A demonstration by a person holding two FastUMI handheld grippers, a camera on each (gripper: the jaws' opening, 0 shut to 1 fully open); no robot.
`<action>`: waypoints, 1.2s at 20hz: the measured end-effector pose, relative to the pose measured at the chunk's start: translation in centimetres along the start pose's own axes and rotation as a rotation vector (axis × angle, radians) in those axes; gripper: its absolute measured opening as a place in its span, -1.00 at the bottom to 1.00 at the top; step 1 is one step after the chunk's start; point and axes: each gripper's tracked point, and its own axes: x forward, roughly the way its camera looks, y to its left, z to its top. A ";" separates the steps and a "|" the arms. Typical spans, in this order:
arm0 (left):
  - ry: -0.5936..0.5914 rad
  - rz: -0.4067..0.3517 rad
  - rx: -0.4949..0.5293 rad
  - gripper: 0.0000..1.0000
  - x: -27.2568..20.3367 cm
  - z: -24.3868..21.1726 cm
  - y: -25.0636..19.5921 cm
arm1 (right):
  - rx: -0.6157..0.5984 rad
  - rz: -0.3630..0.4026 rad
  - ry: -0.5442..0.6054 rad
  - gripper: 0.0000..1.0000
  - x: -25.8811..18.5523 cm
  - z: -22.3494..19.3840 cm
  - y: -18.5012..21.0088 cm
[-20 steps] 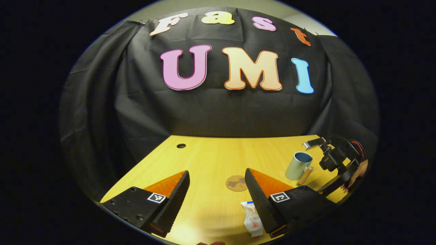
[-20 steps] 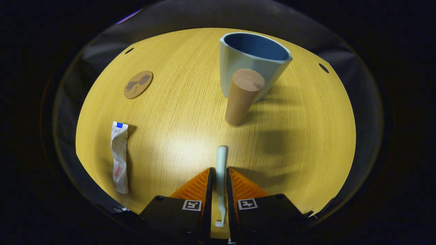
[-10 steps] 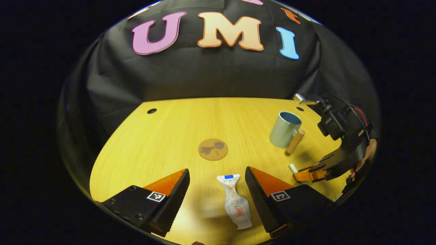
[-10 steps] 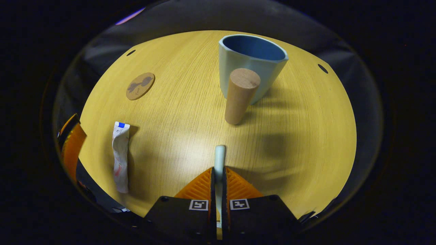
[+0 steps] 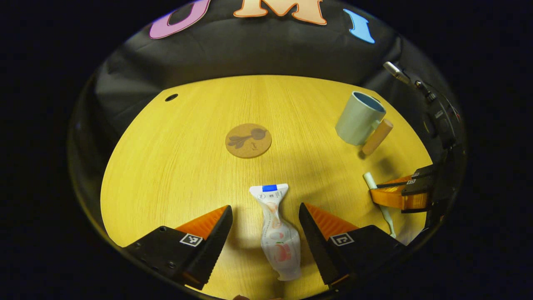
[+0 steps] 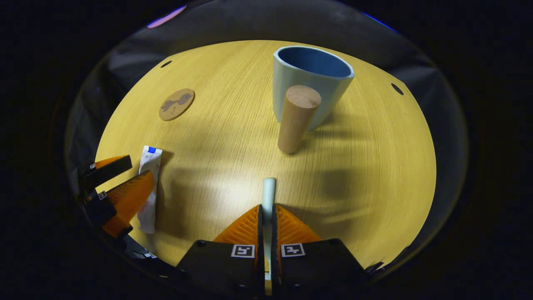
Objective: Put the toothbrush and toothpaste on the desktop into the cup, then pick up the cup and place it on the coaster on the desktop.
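Observation:
A white toothpaste tube (image 5: 275, 231) lies flat on the wooden desktop (image 5: 179, 158), between the spread fingers of my open left gripper (image 5: 265, 218). In the right gripper view that tube (image 6: 148, 188) lies at the left with the left gripper (image 6: 125, 183) over it. My right gripper (image 6: 266, 212) is shut on a pale green toothbrush (image 6: 268, 193), whose handle end sticks out forward. From the left gripper view the right gripper (image 5: 385, 196) holds the toothbrush (image 5: 370, 183) at the right. The light blue cup (image 6: 310, 85) with a wooden handle (image 6: 296, 118) stands ahead. A round cork coaster (image 5: 248, 140) lies mid-table.
Small cable holes (image 5: 171, 97) sit near the desktop's far corners. The black cloth wall (image 5: 250, 54) closes the far side and wraps the desk edges.
My left gripper tilted down and came forward over the toothpaste, which now lies between its fingers. The right gripper closed tighter on the toothbrush a second ago and has barely moved since.

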 end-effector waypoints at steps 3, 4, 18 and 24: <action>0.033 0.013 0.004 0.89 0.7 -0.6 0.0 | -0.010 0.005 -0.003 -0.83 0.0 0.1 0.0; 0.046 0.018 0.005 0.89 0.9 -1.0 0.0 | -0.013 0.006 -0.004 -0.83 0.0 0.0 -0.1; 0.126 -0.008 0.025 -0.58 1.4 -0.8 -2.1 | -0.031 0.012 -0.012 -0.83 -0.2 0.0 0.0; 0.082 -0.009 0.032 -0.95 1.3 -0.7 -2.2 | -0.040 0.030 -0.046 -0.83 -0.2 0.4 0.1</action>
